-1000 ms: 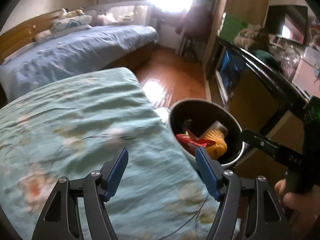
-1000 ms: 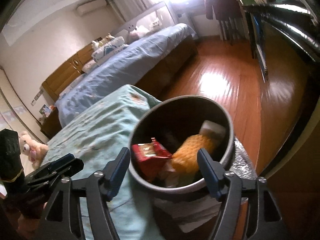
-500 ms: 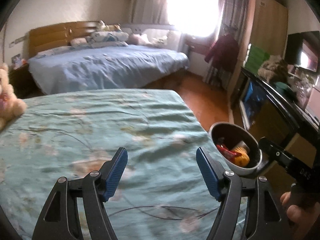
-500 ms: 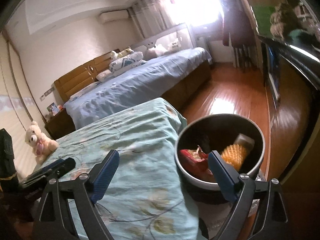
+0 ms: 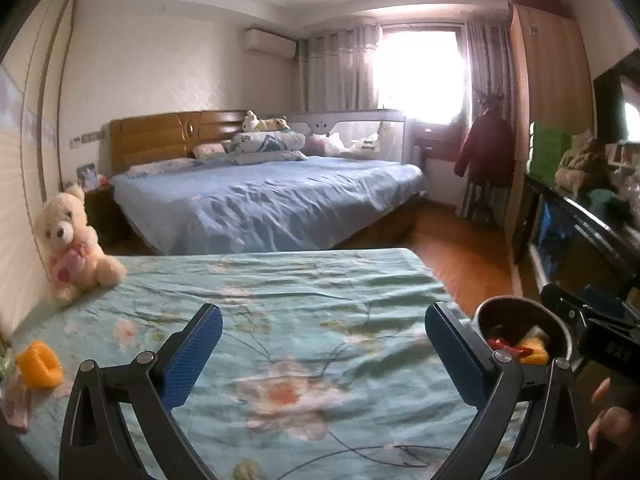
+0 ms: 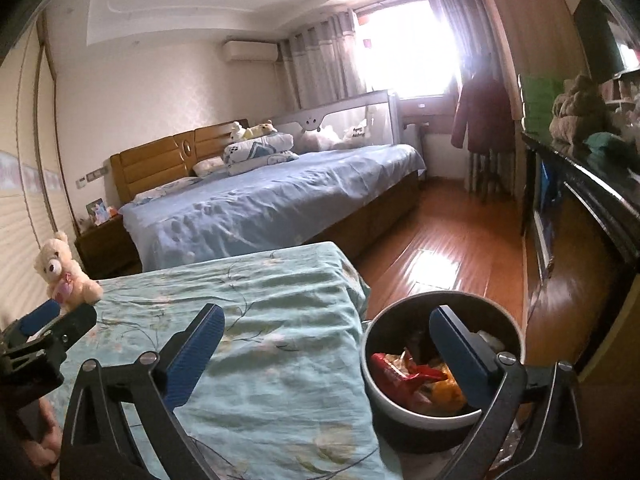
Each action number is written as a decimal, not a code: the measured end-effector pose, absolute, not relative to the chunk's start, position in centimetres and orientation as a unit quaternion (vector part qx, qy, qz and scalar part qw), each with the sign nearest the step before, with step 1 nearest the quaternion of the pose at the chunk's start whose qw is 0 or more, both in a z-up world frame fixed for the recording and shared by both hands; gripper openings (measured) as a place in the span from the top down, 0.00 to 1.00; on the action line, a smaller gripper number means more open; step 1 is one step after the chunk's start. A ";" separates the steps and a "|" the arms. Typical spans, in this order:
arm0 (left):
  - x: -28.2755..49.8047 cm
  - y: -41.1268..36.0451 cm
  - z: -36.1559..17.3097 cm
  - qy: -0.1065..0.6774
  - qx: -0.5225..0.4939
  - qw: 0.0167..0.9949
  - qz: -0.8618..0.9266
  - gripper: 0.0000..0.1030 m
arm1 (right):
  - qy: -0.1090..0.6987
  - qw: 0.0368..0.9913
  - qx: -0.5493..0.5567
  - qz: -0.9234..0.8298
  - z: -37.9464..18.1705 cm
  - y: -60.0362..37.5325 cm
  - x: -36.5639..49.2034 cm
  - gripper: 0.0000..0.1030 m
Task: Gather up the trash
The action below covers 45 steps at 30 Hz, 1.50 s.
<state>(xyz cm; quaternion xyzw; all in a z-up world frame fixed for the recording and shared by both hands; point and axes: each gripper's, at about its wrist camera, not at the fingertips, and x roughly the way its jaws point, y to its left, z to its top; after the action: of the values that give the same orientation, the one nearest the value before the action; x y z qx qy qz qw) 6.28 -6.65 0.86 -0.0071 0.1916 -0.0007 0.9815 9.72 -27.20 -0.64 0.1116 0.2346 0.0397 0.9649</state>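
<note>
You face a floral bedspread (image 5: 304, 320) in a bedroom; your left gripper (image 5: 322, 350) and right gripper (image 6: 326, 350) are both opening wide, empty, touching nothing.

The bedspread (image 5: 304, 344) is wrinkled matt cloth; the floor (image 6: 452, 248) is glossy wood. The bear (image 5: 72, 244) is plush, the bin (image 6: 436, 364) smooth, the wrapper (image 6: 400, 376) shiny
</note>
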 end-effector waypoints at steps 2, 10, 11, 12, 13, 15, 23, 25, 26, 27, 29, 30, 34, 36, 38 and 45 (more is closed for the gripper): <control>6.5 -7.0 0.4 0.193 -0.004 0.981 0.001 0.01 | 0.238 0.964 0.109 0.040 -1.0 -27.0 9.9 0.00; 7.6 -7.2 0.6 0.203 -0.003 0.979 0.006 0.01 | 0.238 0.964 0.109 0.047 -1.0 -27.0 10.3 0.00; 7.7 -7.2 0.6 0.204 -0.005 0.979 0.007 0.01 | 0.238 0.964 0.110 0.047 -0.9 -27.0 10.4 0.00; 7.9 -7.0 0.6 0.205 -0.007 0.979 0.006 0.01 | 0.238 0.964 0.110 0.047 -0.9 -27.0 10.3 0.00; 7.9 -7.0 0.7 0.205 -0.008 0.979 0.008 0.01 | 0.239 0.963 0.111 0.048 -0.9 -27.1 10.4 0.00; 8.2 -6.7 0.7 0.205 -0.010 0.979 0.008 0.01 | 0.240 0.963 0.115 0.049 -0.9 -27.2 10.4 0.00; 8.1 -6.6 0.5 0.199 -0.011 0.980 0.003 0.01 | 0.241 0.963 0.114 0.049 -0.9 -27.2 10.5 0.00; 8.1 -6.5 0.4 0.199 -0.011 0.980 0.002 0.01 | 0.242 0.962 0.116 0.051 -1.0 -27.3 10.5 0.00; 8.2 -6.4 0.4 0.200 -0.013 0.980 0.000 0.01 | 0.242 0.962 0.116 0.052 -1.0 -27.3 10.5 0.00; 8.2 -6.4 0.4 0.201 -0.013 0.980 0.000 0.01 | 0.242 0.962 0.116 0.052 -1.0 -27.3 10.4 0.00; 8.2 -6.4 0.5 0.200 -0.015 0.980 0.000 0.01 | 0.241 0.962 0.115 0.053 -1.0 -27.4 10.3 0.00; 8.2 -6.4 0.5 0.200 -0.015 0.980 -0.001 0.01 | 0.241 0.962 0.116 0.053 -1.0 -27.4 10.3 0.00; 8.2 -6.5 0.5 0.198 -0.013 0.980 -0.002 0.01 | 0.240 0.962 0.116 0.053 -1.0 -27.3 10.2 0.00; 8.2 -6.4 0.5 0.199 -0.015 0.980 -0.002 0.01 | 0.240 0.962 0.116 0.053 -1.0 -27.3 10.2 0.00; 8.2 -6.4 0.5 0.198 -0.015 0.980 -0.003 0.01 | 0.240 0.962 0.116 0.054 -0.9 -27.3 10.2 0.00; 8.1 -6.4 0.4 0.195 -0.014 0.981 -0.005 0.01 | 0.240 0.962 0.115 0.054 -0.8 -27.2 10.1 0.00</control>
<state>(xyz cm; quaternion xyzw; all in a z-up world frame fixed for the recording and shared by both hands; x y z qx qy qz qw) 8.13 -6.43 0.45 -0.0140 0.1952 -0.0047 0.9806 10.14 -27.22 -0.82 0.1152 0.2400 0.0543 0.9624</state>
